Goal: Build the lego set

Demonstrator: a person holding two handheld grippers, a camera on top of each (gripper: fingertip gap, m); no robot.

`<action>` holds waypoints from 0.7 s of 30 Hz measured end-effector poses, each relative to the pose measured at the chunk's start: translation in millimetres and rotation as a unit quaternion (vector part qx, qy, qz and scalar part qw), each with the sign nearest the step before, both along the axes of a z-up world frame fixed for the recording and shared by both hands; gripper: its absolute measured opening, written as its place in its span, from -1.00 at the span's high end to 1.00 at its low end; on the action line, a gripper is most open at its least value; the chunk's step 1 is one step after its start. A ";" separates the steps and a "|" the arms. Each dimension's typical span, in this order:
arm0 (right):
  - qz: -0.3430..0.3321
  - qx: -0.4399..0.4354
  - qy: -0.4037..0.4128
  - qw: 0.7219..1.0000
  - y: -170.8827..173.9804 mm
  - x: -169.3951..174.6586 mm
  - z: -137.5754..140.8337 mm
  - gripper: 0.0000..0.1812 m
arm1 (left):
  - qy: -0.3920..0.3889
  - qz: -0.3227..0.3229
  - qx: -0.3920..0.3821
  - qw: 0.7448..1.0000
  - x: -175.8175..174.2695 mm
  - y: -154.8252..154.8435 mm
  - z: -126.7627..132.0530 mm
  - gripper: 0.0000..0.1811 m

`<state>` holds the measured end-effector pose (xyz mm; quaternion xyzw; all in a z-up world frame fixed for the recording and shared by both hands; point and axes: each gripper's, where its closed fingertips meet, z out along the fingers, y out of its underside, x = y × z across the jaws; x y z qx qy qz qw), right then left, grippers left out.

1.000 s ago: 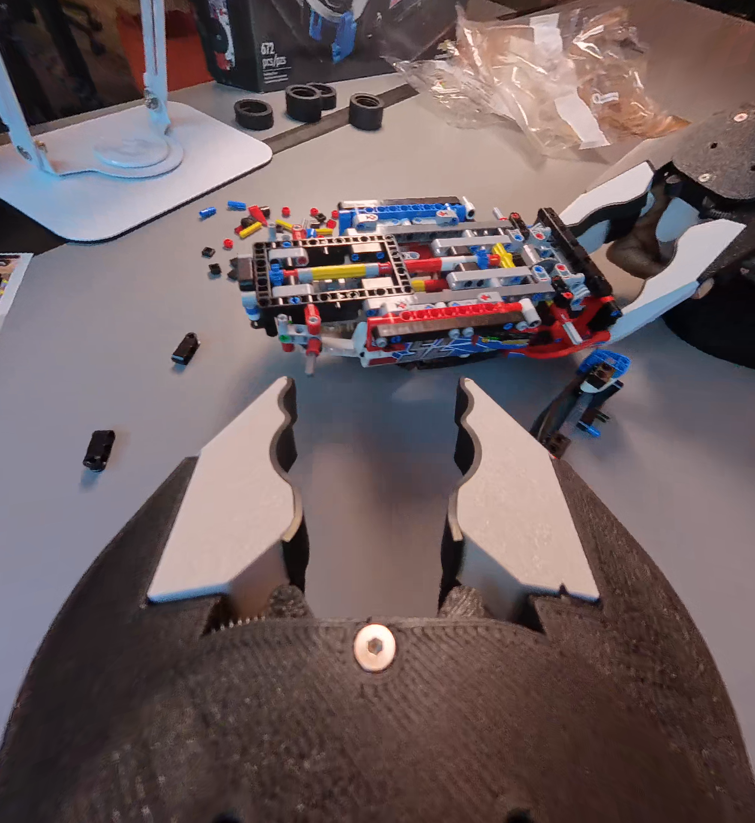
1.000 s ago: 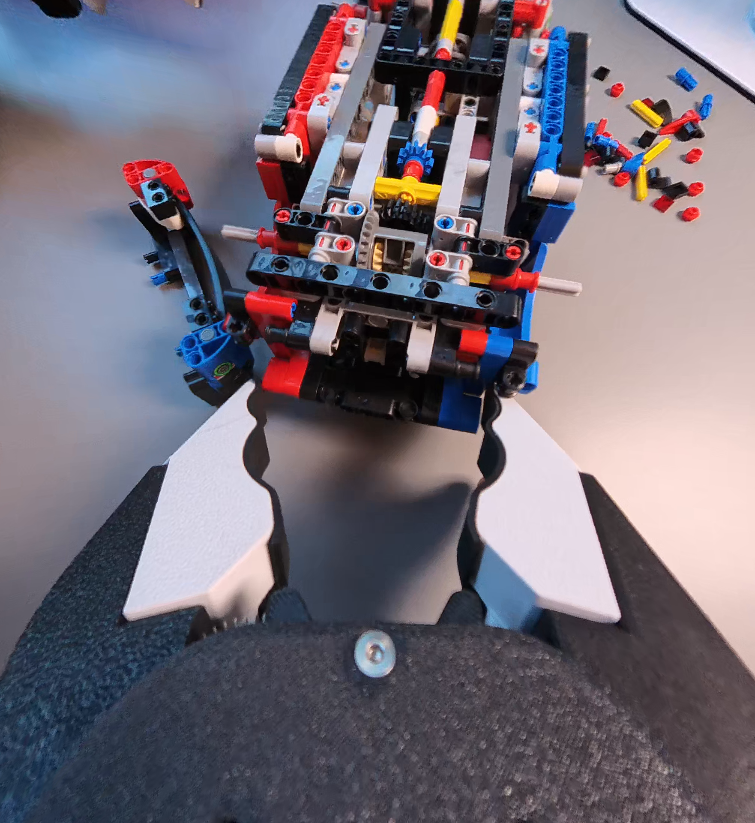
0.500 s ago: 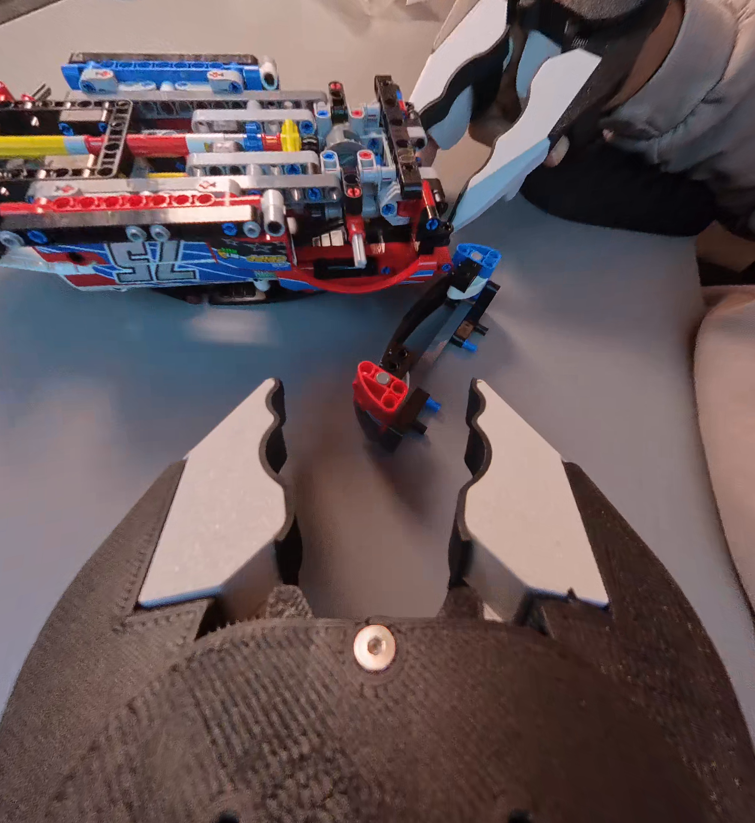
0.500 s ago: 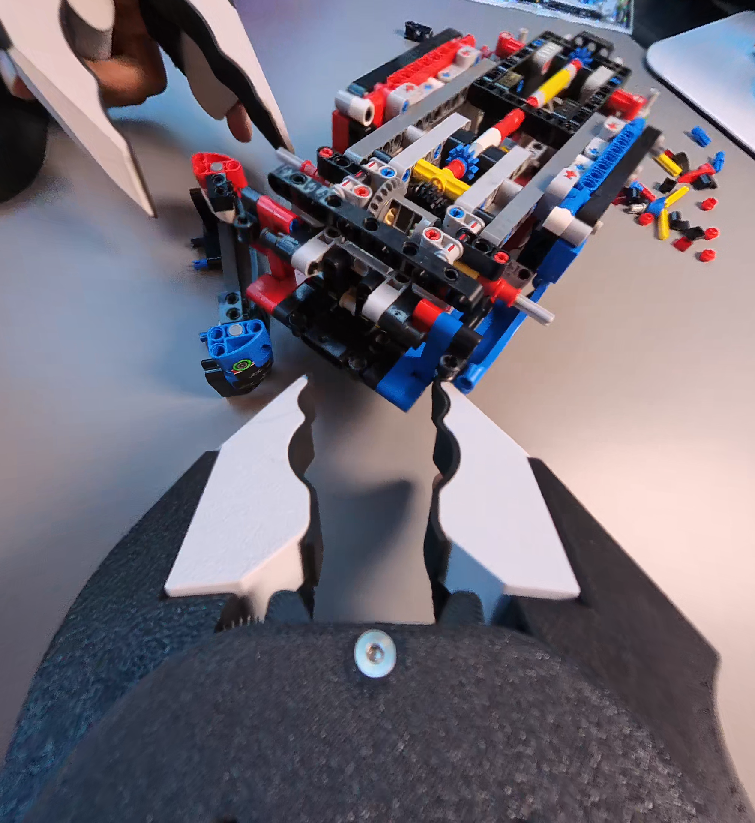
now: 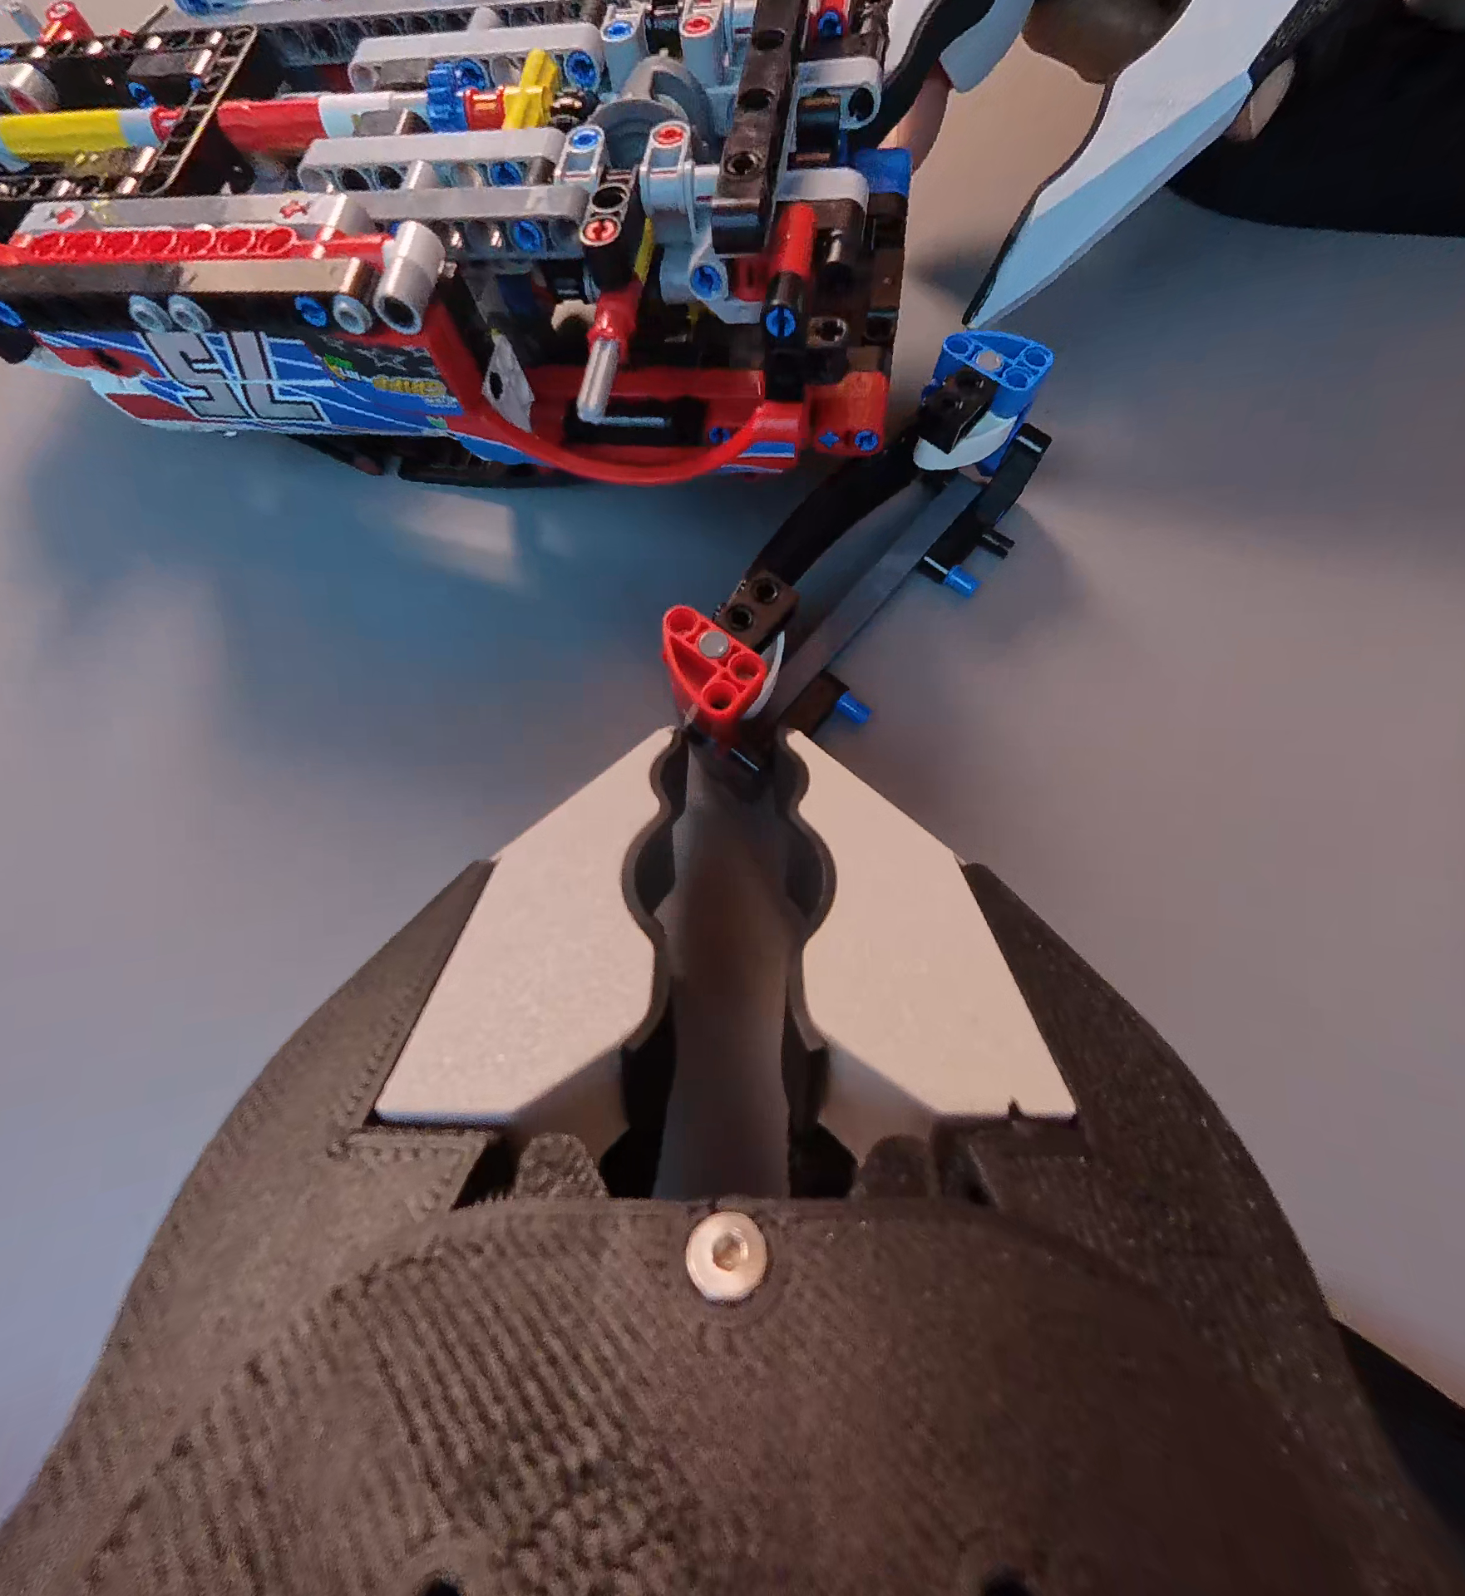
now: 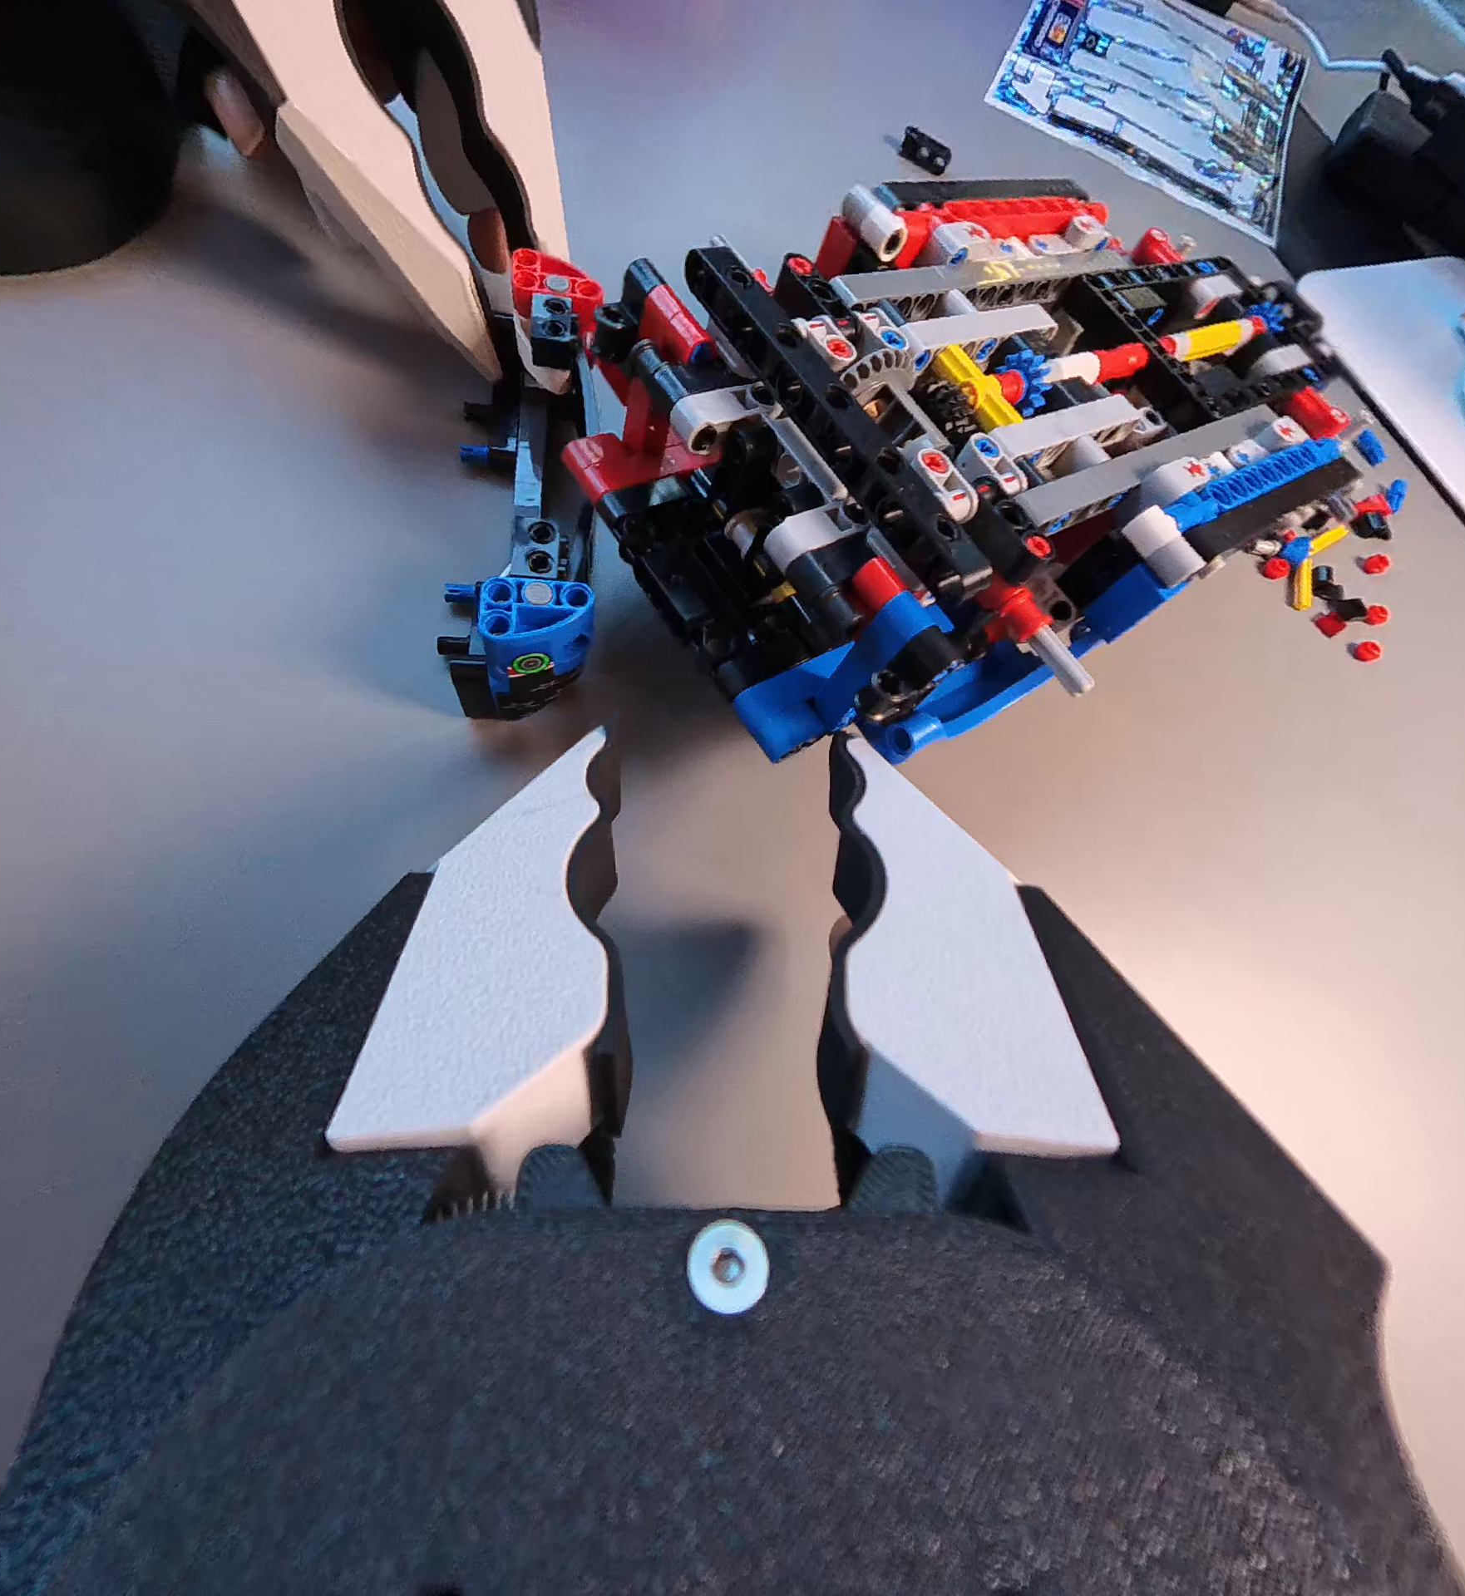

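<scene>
Mostly black lego chassis [image 6: 954, 449], red and blue sides, grey beams

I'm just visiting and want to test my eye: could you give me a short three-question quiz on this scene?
1. True or false: the left gripper has its fingers closed in on the red end of the small bumper piece.
2. Which colour is the bumper piece's other end? A green, B blue, C yellow.
3. Fill in: the right gripper is ____ and holds nothing, near the blue corner of the car chassis.

Key: 1 true; 2 B; 3 open.
</scene>
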<state>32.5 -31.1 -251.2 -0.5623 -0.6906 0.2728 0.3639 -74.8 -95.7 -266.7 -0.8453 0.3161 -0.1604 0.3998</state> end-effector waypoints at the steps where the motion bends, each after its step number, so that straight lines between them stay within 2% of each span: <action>1: 0.006 0.005 -0.001 1.000 -2.2 -0.4 -0.7 0.50 | -0.007 -0.001 -0.001 1.000 -0.8 -1.5 1.7 0.81; 7: 0.037 0.008 0.010 0.999 -10.3 2.6 8.1 0.49 | -0.063 0.025 0.041 0.997 -12.9 2.4 26.4 0.50; 10: 0.043 -0.008 0.055 0.998 -7.5 4.3 35.4 0.55 | -0.100 0.079 0.120 0.985 -25.7 18.8 54.5 0.37; 13: 0.040 -0.030 0.141 0.989 4.2 1.9 80.9 0.56 | -0.140 0.156 0.209 0.955 -49.0 34.3 90.9 0.35; 16: -0.017 -0.013 0.226 0.974 47.0 -6.4 130.6 0.59 | -0.183 0.206 0.247 0.929 -64.4 43.7 111.5 0.37; 19: -0.085 0.043 0.288 0.953 108.1 -19.9 173.9 0.66 | -0.188 0.235 0.256 0.919 -72.7 51.8 109.7 0.39; 21: -0.115 0.037 0.334 0.935 147.5 -32.3 201.4 0.79 | -0.176 0.246 0.255 0.918 -75.6 54.6 102.2 0.41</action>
